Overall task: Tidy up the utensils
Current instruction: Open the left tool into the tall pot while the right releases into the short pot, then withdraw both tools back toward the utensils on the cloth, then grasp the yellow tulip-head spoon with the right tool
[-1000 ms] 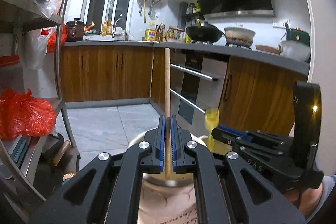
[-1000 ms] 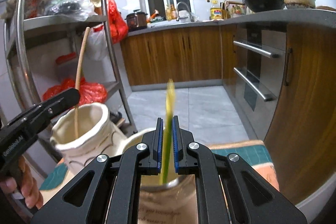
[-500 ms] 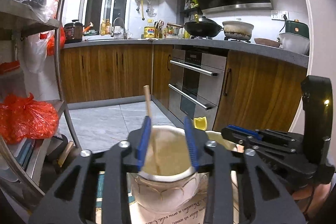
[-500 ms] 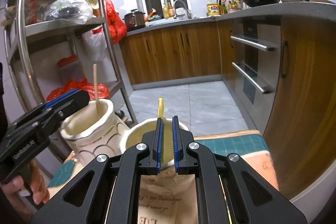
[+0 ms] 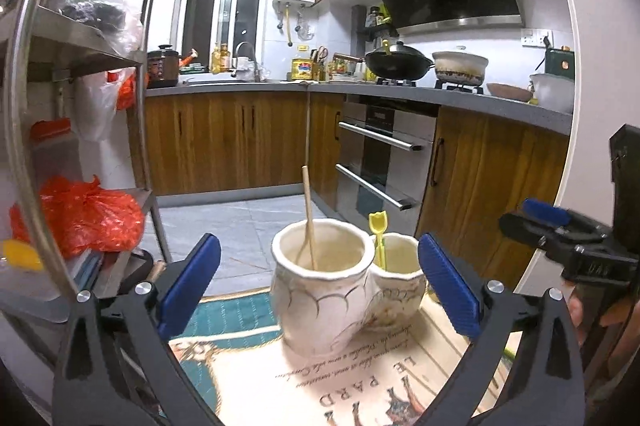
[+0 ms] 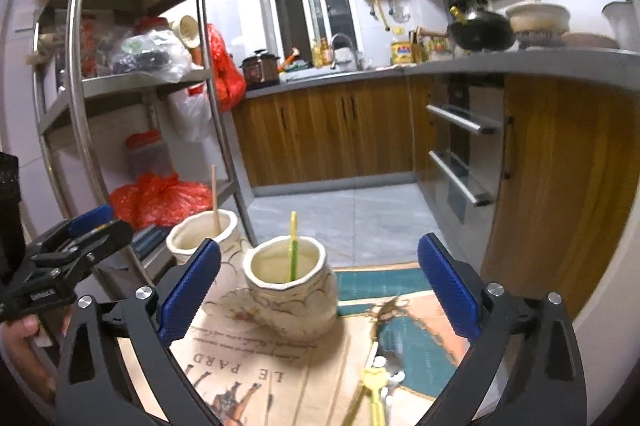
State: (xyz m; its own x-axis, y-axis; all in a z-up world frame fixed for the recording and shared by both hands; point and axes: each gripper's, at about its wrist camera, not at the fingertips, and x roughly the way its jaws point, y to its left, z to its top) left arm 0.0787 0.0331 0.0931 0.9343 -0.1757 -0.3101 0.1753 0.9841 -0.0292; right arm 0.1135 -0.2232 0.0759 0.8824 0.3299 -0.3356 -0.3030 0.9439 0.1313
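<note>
Between the left gripper's (image 5: 319, 284) opening jaws stands the wooden stick (image 5: 308, 216) in its pot (image 5: 320, 296), untouched; the right gripper's (image 6: 319, 286) jaws, also opening, frame the yellow utensil (image 6: 293, 246) in its pot (image 6: 290, 300). A careless swing could topple either pot. Earlier both jaws clamped these utensils.

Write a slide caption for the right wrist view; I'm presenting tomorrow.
Right gripper opening, nothing between its jaws, before a ceramic jar holding a yellow utensil.

Glazed cream ceramic jars (image 5: 324, 290), wooden stick (image 5: 308, 214), yellow plastic spoon (image 5: 378, 238), printed cloth mat (image 6: 280, 374), brushed-steel rack (image 6: 80, 98).
</note>
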